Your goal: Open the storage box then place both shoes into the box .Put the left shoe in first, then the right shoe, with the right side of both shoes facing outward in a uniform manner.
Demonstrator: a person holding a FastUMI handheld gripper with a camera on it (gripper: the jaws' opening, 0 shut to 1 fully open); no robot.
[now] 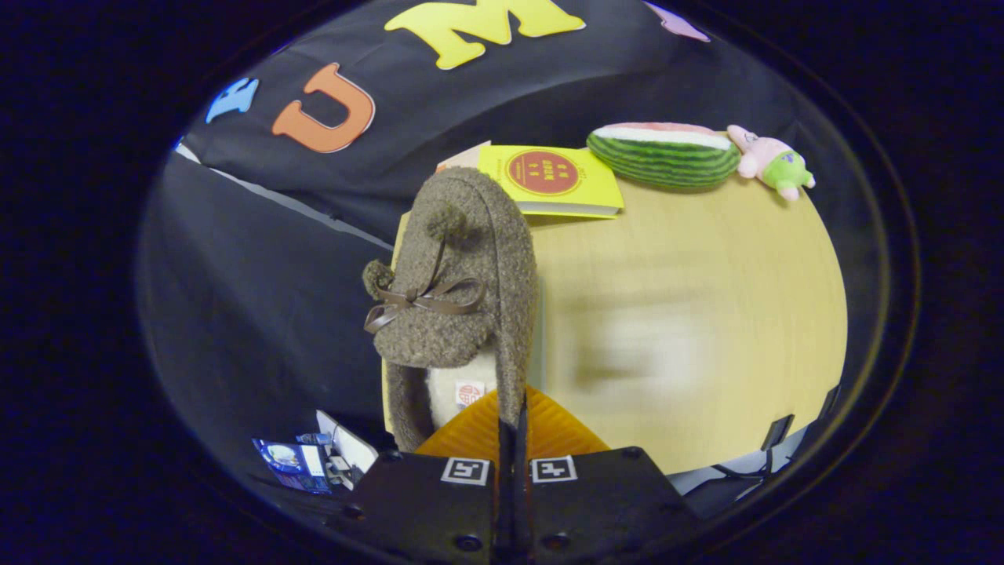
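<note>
A fuzzy olive-brown slipper shoe (459,290) with a brown ribbon bow and pompoms hangs in front of me, toe pointing away, lifted above the wooden table (706,314). My gripper (511,428) is shut on the shoe's right side wall near the heel, the two fingers pressed together on the fabric. The shoe's cream lining and a small label show just left of the fingers. The shoe hangs over the table's left edge.
A yellow booklet (553,179) lies at the table's far edge, just beyond the shoe's toe. A watermelon-slice plush (665,154) and a pink-and-green plush toy (773,162) sit at the far right. Dark floor cloth lies to the left, with small items (314,459) near the fingers.
</note>
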